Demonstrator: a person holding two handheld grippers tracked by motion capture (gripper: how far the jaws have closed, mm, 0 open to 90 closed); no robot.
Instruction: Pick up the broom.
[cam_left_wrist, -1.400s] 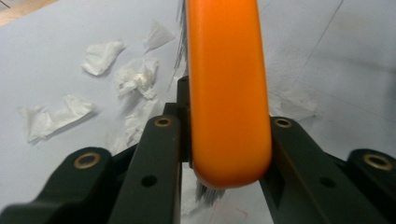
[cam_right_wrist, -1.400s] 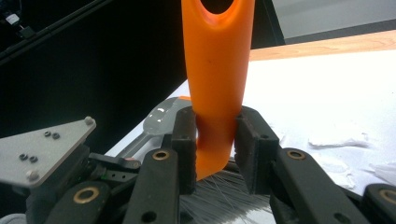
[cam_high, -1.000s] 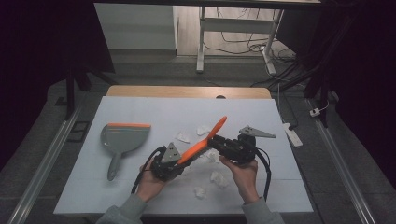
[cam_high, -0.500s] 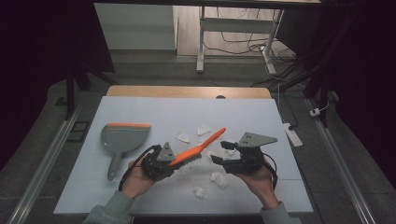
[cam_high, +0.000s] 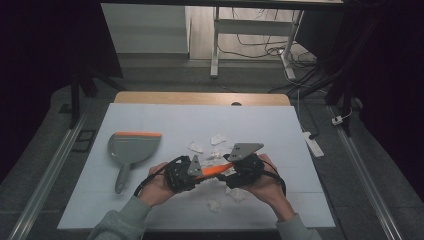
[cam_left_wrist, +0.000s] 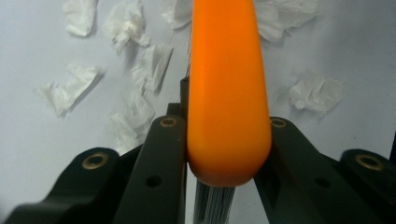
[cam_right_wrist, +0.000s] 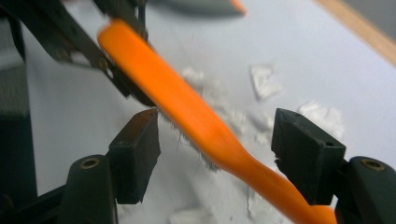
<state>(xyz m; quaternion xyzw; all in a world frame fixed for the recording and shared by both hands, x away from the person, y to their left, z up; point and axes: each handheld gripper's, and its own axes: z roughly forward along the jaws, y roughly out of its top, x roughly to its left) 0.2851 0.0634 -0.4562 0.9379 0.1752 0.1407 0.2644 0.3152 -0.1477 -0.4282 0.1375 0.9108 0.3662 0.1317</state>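
While the left gripper (cam_left_wrist: 224, 154) clamps the wide end of the orange brush (cam_left_wrist: 227, 88), bristles showing beneath, the right gripper (cam_right_wrist: 215, 154) stands with jaws apart around the narrow handle, not touching it. In the high view the brush (cam_high: 216, 169) hangs level between both hands above the paper scraps (cam_high: 218, 139) on the white table (cam_high: 280, 125). It looks light, stiff and smooth plastic, likely slippery; the waisted handle should give the surest hold. A grey dustpan (cam_high: 131, 149) lies well apart to the left.
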